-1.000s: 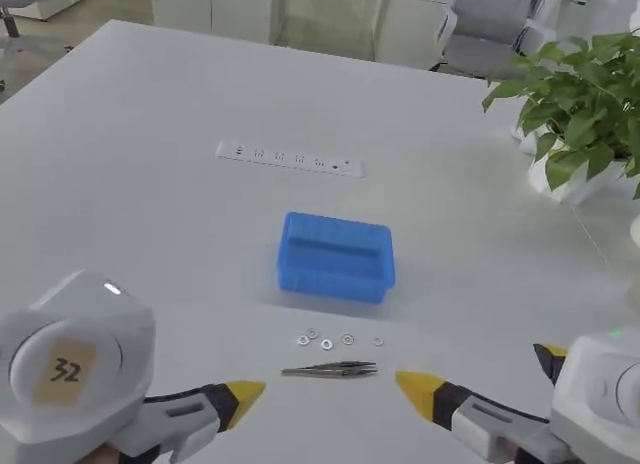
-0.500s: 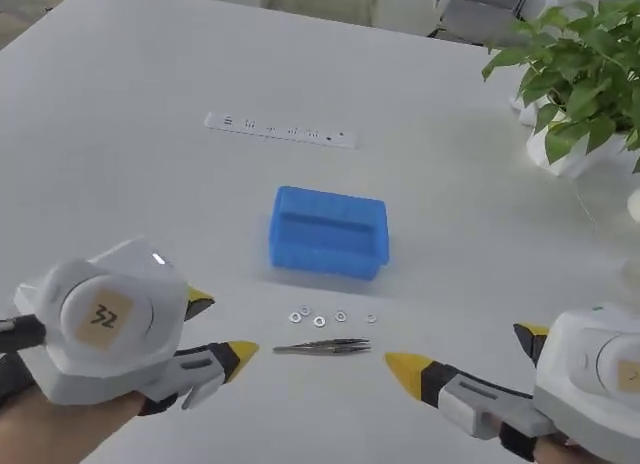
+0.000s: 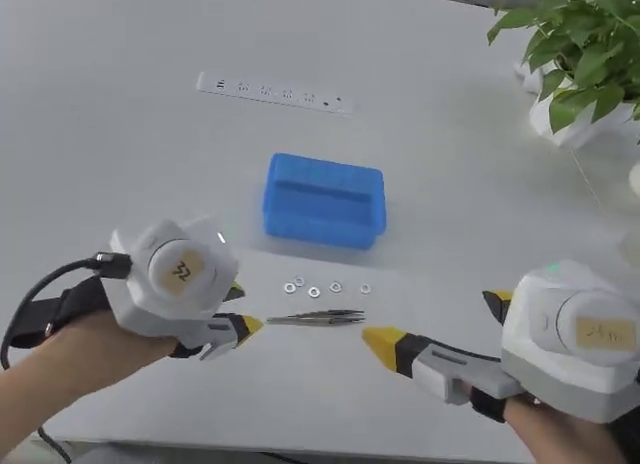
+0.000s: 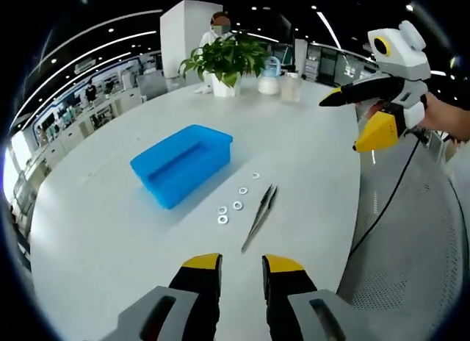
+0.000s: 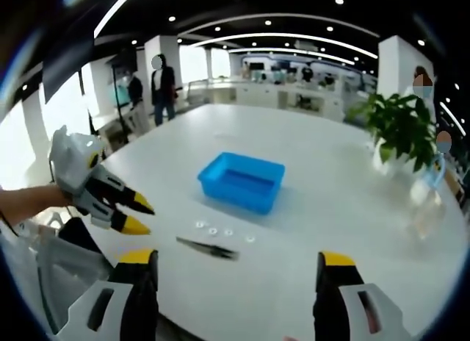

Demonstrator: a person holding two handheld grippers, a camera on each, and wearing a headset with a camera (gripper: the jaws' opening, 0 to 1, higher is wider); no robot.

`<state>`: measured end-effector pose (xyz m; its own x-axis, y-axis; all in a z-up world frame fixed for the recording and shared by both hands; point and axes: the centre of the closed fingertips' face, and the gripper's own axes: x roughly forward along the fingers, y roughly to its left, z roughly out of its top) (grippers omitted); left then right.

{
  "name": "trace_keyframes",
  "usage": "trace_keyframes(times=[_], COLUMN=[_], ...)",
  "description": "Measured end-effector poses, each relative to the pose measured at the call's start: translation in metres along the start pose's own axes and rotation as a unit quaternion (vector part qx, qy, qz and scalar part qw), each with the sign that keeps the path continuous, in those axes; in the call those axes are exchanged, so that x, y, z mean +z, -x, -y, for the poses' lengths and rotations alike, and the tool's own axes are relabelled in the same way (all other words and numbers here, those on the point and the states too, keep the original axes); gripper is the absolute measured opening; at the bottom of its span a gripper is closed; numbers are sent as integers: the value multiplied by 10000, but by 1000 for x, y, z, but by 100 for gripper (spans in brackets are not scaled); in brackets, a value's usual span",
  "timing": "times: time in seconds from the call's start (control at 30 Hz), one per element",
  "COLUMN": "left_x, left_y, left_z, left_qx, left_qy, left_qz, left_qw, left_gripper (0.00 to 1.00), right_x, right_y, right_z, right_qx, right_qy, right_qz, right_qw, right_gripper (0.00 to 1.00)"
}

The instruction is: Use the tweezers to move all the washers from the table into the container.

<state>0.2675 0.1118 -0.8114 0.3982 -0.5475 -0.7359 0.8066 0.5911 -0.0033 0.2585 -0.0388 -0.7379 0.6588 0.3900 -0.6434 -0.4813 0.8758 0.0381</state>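
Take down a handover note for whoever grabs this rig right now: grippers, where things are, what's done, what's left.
Left gripper: narrowly open, empty, near one end of the tweezers.
Right gripper: wide open, empty.
The tweezers lie flat on the table, not gripped.
Five washers lie in a row between the tweezers and the blue container.
Done: nothing.
Left: pick up the tweezers and move all five washers.

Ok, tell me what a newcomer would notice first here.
The bright blue container in the middle of the white table grabs the eye first. Just on its near side lie a short row of washers and the tweezers, flanked by the left gripper and the right gripper, both open and empty.
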Motion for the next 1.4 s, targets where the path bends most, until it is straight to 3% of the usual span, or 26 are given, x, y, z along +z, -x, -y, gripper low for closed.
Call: trace_keyframes(times=[0.23,0.4,0.57,0.77,0.93,1.1,1.23,1.4], left_x=[4,-1,-12,-14,-15,-12,-6,9], left_y=[-27,-44,-52,-56,-56,-51,-42,-25], left_z=[0,-4,0,2,9,12,15,18], left_qx=[-169,-248,-439,-476,-670,-692,-715,-674], left_qy=[-101,-8,-119,-312,-532,-708,-633,-797], left_qz=[0,-75,-287,-285,-303,-274,-302,-120], left_qw=[9998,9997,9986,9980,9959,9947,9950,9945], left_gripper=[10,5,4,1,0,0,0,0], right_x=[-10,-14,-16,-13,-11,-9,-8,-8], right_y=[4,7,7,5,3,1,-1,-2], right_z=[-5,-4,-2,-2,-6,-12,-16,-29], right_qx=[15,0,42,67,124,190,272,540], right_qy=[-42,-85,-145,-122,-32,96,119,162], right_qz=[-79,-103,-143,-154,-175,-196,-189,-234], right_qw=[10000,9999,9998,9998,9998,9996,9994,9981], right_gripper=[86,86,87,86,86,85,83,74])
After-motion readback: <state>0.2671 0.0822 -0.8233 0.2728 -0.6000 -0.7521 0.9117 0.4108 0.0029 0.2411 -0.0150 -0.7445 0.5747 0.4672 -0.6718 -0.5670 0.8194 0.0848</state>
